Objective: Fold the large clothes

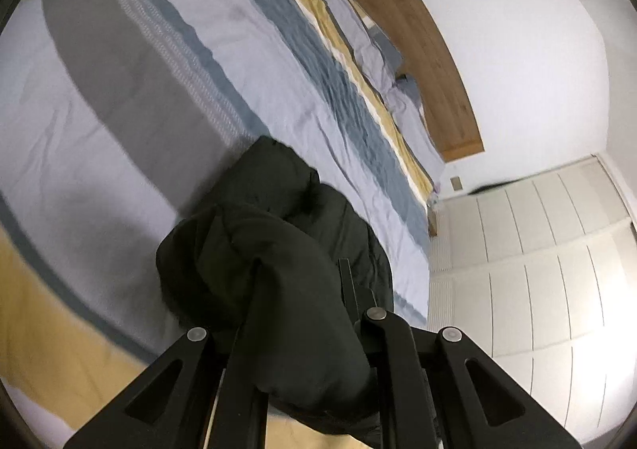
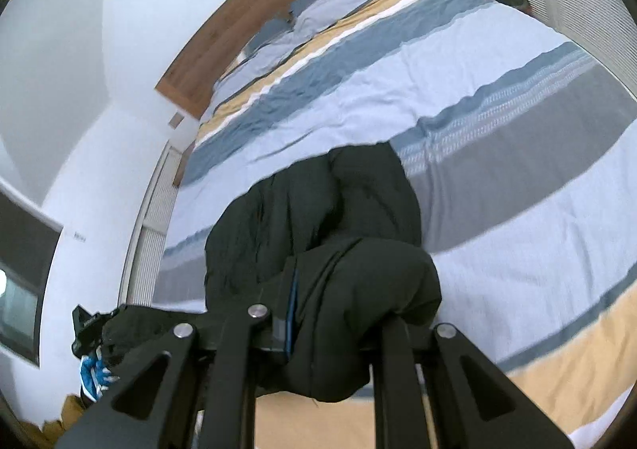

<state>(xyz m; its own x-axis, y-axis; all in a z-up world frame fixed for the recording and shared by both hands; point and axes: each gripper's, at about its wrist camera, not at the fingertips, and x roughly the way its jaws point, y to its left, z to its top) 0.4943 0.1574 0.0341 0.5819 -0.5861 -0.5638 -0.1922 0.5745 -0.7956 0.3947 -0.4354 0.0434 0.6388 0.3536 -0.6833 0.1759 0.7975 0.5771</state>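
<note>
- The left gripper [image 1: 302, 289] sits at the lower centre of the left wrist view, its jaws drawn in on a thick bunch of the black garment [image 1: 270, 226]; dark cloth fills the gap between the fingers and spills over them toward the camera.
- The right gripper [image 2: 330, 289] fills the lower centre of the right wrist view and is likewise clamped on a fold of the black garment [image 2: 318, 210], with fabric wrapped round one finger and a blue pad edge just showing beside it.
- The garment looks padded and bulky, perhaps a jacket. It hangs from both grips, and its far end trails toward the bed [image 1: 119, 98] in the middle of each frame; whether that end rests on the cover or hangs just above it, I cannot tell.
- Both grips appear to be on one edge of the garment, which would let it be carried and spread out flat. That is a judgement; the seams are hidden in the dark cloth.
- The striped duvet [image 2: 497, 138] is smooth and wide, so it probably serves as the folding surface.
- The wooden headboard [image 1: 434, 63] runs along the upper right of the left view, with pillows [image 2: 318, 15] below it in the right view.
- At the lower left of the right view lies a dark heap of other clothes [image 2: 99, 333], apart from the bed.
</note>
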